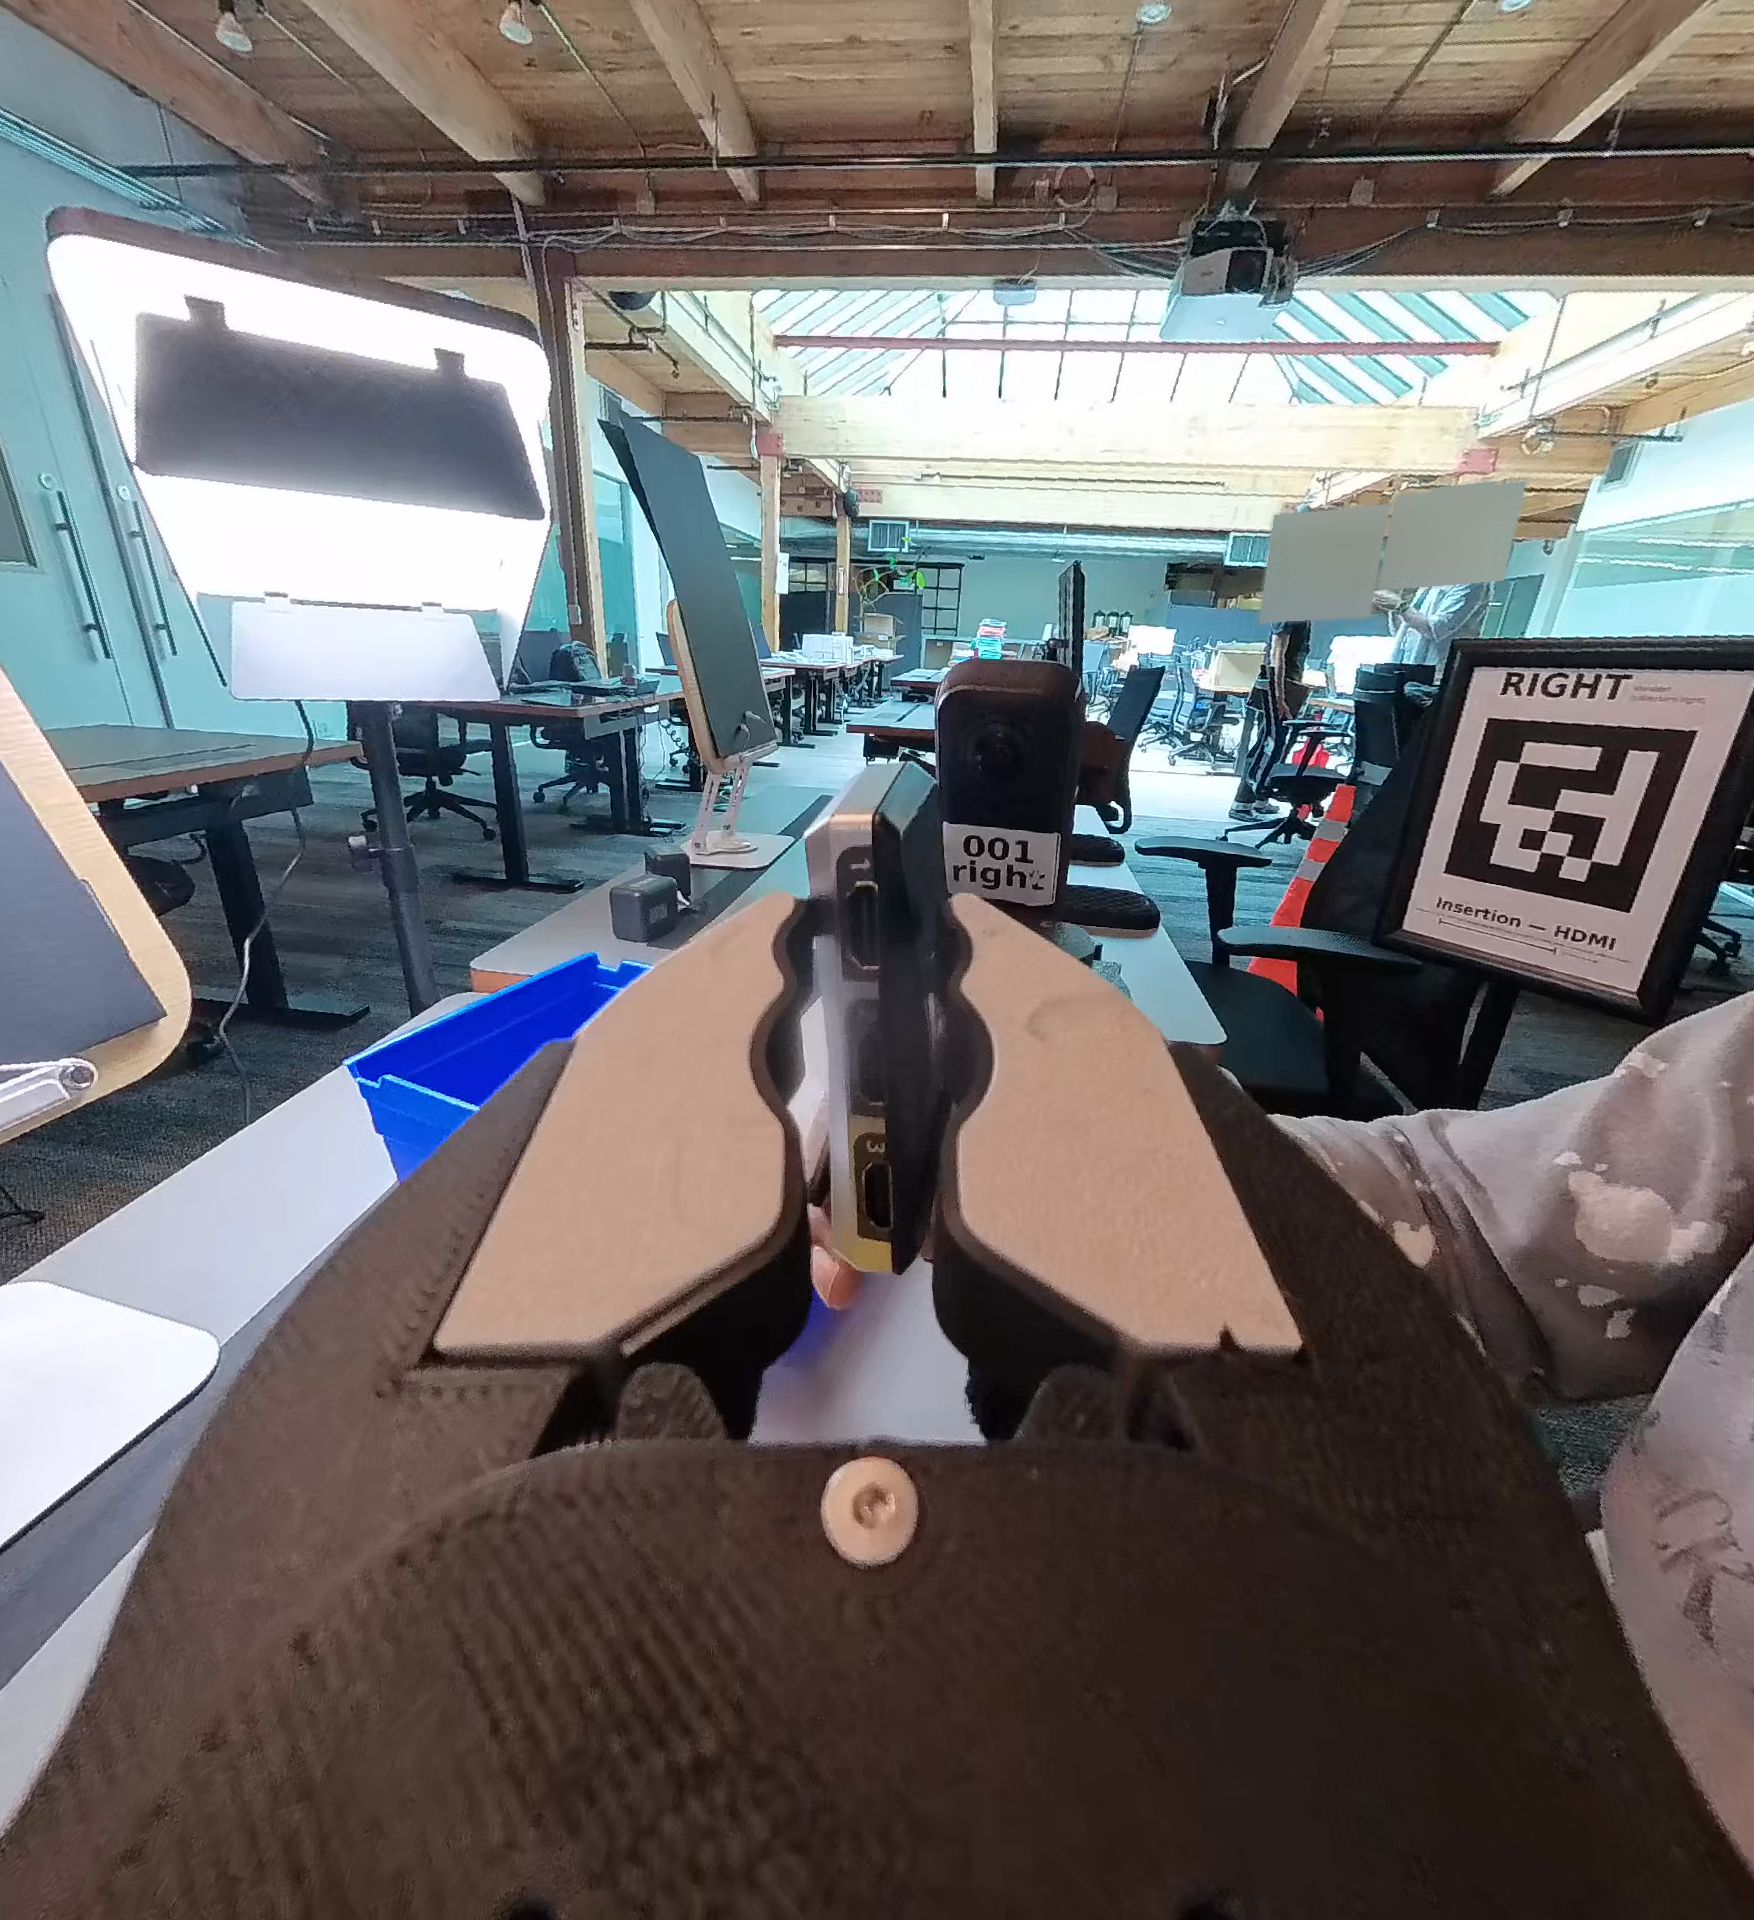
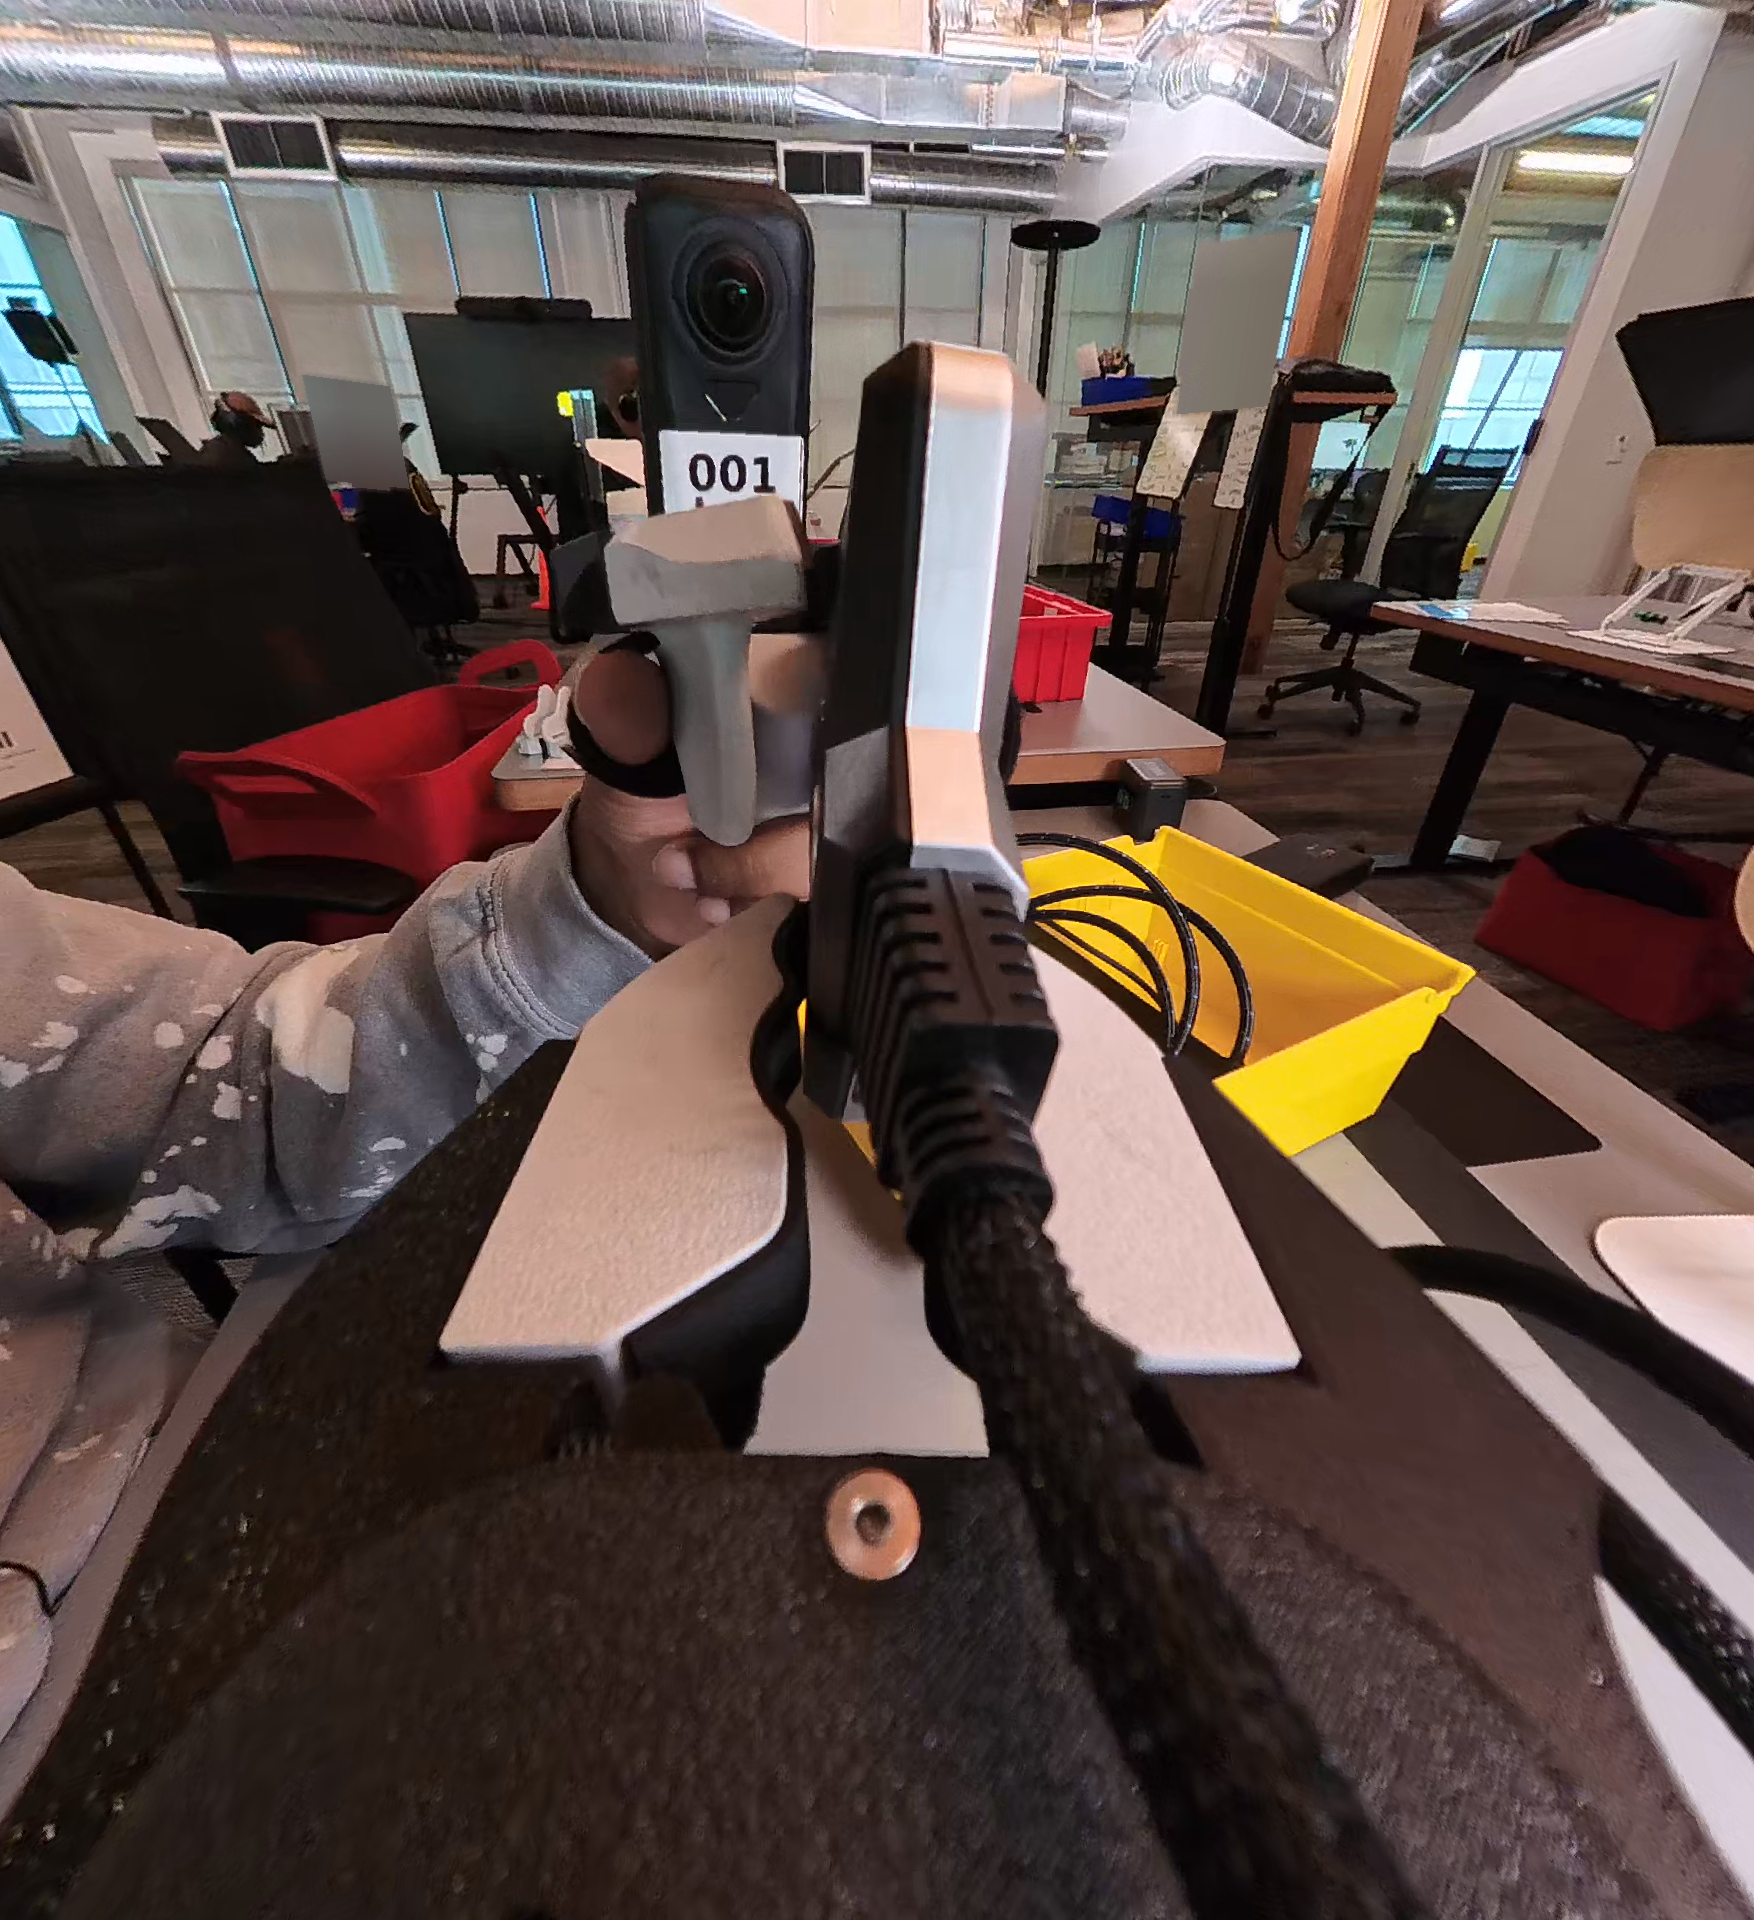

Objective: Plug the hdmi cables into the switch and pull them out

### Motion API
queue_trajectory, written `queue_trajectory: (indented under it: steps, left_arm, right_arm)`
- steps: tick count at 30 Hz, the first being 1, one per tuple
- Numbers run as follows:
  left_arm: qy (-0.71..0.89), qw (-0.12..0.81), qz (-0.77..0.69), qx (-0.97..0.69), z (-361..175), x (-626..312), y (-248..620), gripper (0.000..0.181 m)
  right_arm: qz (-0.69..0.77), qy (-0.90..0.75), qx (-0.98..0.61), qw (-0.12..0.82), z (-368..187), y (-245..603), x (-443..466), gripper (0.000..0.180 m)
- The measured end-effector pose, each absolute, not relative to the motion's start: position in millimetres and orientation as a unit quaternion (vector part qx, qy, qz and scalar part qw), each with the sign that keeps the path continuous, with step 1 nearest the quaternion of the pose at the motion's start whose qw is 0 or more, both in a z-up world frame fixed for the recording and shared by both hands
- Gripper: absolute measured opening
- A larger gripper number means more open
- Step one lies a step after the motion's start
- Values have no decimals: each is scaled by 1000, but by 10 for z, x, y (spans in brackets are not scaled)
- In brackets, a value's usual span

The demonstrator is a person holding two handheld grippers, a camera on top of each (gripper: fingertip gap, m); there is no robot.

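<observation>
- Landmark: the HDMI switch (image 1: 878, 997), a slim box with a black face and silver edge, held on edge above the desk between the two grippers.
- Left gripper (image 1: 871, 1023): its grey fingers (image 1: 665, 1122) are pressed against both flat sides of the switch, pinching it. The silver edge with a row of ports faces the left wrist camera; the ports seen here are empty.
- Right gripper (image 2: 914, 997): its fingers (image 2: 644, 1164) close around the black HDMI plug (image 2: 940, 987) at the near, lower edge of the switch. The plug body sits flush against that edge; how deep it is seated cannot be told.
- Braided black HDMI cable (image 2: 1060, 1403) runs from the plug back over the right gripper's body towards the camera.
- In the right wrist view, beyond the switch: the person's hand (image 2: 686, 831) on the left gripper's grey trigger handle, below that gripper's black camera (image 2: 722, 312).
- Yellow bin (image 2: 1299, 997) on the desk right of the switch in the right wrist view, a thin black cable coiled in it.
- Blue bin (image 1: 478, 1049) on the desk left of the switch in the left wrist view.
- Framed marker sign (image 1: 1579, 821) stands right of the switch in the left wrist view; grey speckled sleeve (image 1: 1579, 1247) below it.
</observation>
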State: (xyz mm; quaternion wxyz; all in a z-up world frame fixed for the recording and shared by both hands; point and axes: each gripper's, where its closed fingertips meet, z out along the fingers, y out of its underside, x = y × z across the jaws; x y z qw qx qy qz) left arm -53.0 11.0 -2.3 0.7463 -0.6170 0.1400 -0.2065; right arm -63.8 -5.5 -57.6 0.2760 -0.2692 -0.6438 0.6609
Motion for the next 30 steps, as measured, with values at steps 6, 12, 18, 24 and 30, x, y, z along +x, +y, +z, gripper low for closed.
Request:
queue_trajectory:
  steps: [6,12,18,24,30]
  left_arm:
    - [129,744,-211,-621,-80,-557,173,21]
    - [109,741,-209,-629,-114,-629,213,21]
    - [116,741,-204,-629,-122,-611,213,21]
    - [105,772,-159,-606,103,-832,-32,28]
    - [11,733,-10,-680,-50,-1686,-379,28]
  right_arm:
    - [665,-643,-279,256,-607,-42,-646,21]
    - [667,-632,-295,263,-614,14,-696,27]
    - [683,-629,-288,234,-627,-15,-676,24]
    - [682,-619,-288,261,-390,168,-535,21]
    - [662,-605,-317,309,-102,579,-292,21]
